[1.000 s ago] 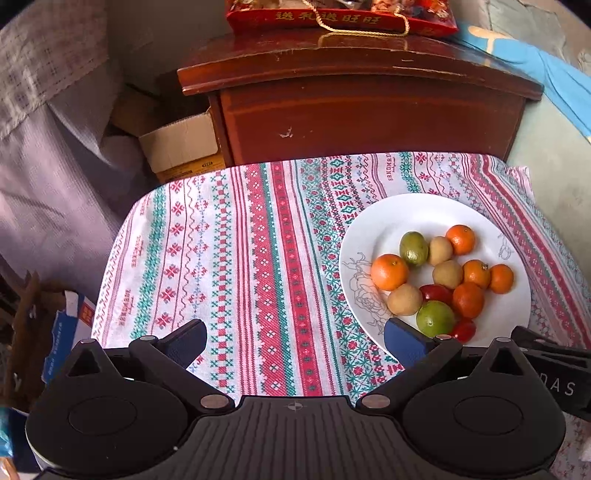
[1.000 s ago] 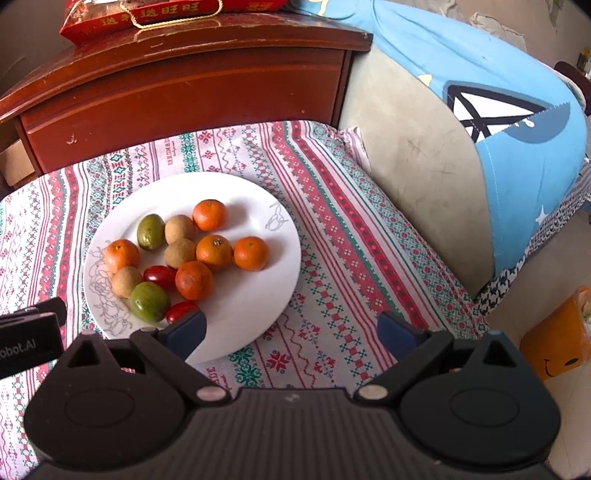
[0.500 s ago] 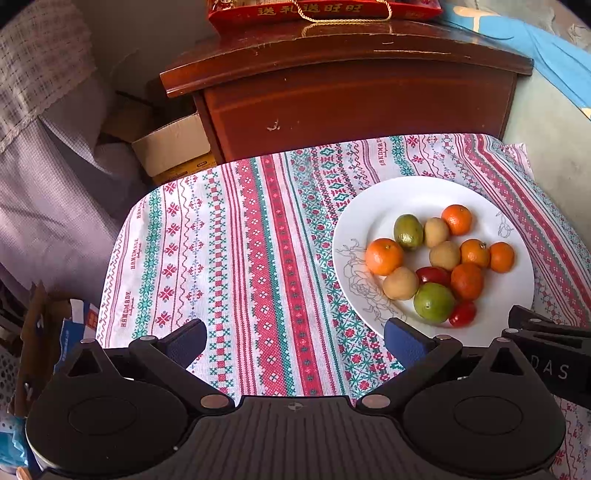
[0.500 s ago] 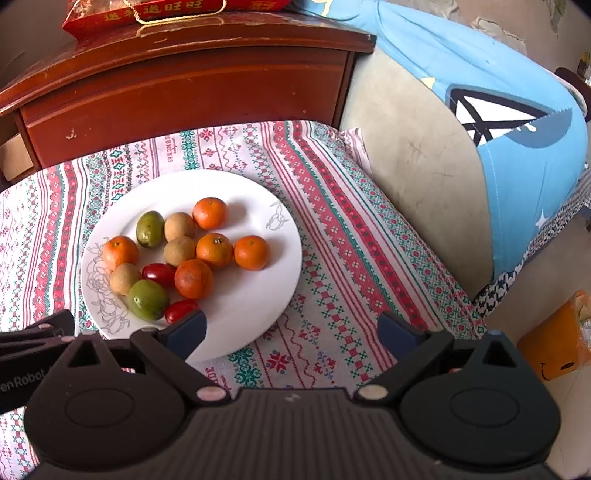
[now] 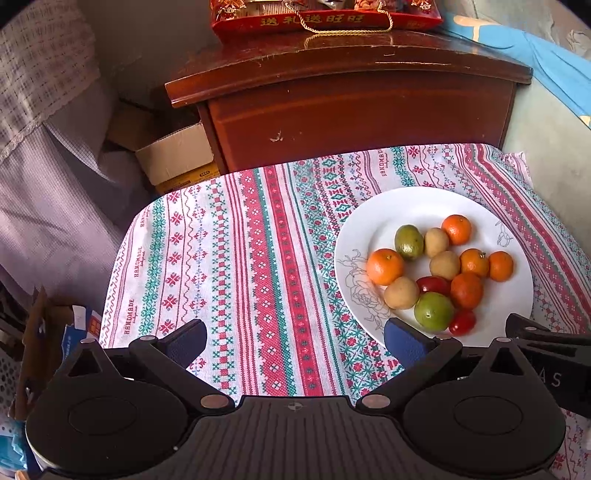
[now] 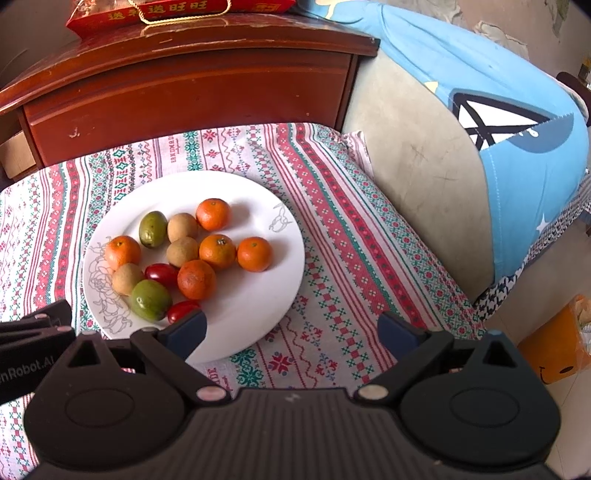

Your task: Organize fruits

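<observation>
Fruits lie ahead of both spread, empty tools, the left gripper [image 5: 295, 338] and right gripper [image 6: 291, 328], heaped on the white plate [image 6: 258, 295]: light, round, probably roll-prone, the red tomatoes [image 6: 161, 273] soft, best pinched gently across the middle.

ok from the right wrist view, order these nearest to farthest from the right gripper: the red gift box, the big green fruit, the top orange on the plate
1. Big green fruit, on the plate's near left, just beyond the right gripper.
2. Top orange, at the far side of the fruit pile.
3. Red gift box, on the wooden cabinet behind the table.
</observation>
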Motion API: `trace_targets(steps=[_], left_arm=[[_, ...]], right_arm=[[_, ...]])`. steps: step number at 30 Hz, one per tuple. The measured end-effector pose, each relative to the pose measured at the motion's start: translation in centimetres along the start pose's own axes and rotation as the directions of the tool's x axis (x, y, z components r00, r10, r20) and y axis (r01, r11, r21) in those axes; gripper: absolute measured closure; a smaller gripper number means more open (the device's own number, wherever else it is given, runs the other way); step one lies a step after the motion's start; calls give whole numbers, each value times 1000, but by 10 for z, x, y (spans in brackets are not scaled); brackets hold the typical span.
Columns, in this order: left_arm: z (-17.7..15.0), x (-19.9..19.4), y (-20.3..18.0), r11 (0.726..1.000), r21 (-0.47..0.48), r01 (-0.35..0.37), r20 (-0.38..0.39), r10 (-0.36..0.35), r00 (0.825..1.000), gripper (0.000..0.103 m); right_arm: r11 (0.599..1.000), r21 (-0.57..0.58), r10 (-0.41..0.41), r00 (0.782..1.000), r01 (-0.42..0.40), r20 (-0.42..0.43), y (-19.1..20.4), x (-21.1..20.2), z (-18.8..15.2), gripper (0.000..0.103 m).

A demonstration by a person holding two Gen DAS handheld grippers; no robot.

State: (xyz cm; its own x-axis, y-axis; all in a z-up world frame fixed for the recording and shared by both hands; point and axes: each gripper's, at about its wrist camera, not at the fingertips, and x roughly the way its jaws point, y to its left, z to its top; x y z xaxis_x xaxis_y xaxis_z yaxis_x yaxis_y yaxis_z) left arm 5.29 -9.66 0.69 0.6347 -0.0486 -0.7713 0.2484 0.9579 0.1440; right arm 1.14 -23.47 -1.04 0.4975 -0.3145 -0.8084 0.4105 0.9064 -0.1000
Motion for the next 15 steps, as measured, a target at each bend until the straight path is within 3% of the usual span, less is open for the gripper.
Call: trace_targets(steps=[15], left_arm=[[-1,1,-1,1000,11,1,-5,-1,1000,1]], right_arm=[[1000,-4,-5,1000,5,-1,1,1,0,5]])
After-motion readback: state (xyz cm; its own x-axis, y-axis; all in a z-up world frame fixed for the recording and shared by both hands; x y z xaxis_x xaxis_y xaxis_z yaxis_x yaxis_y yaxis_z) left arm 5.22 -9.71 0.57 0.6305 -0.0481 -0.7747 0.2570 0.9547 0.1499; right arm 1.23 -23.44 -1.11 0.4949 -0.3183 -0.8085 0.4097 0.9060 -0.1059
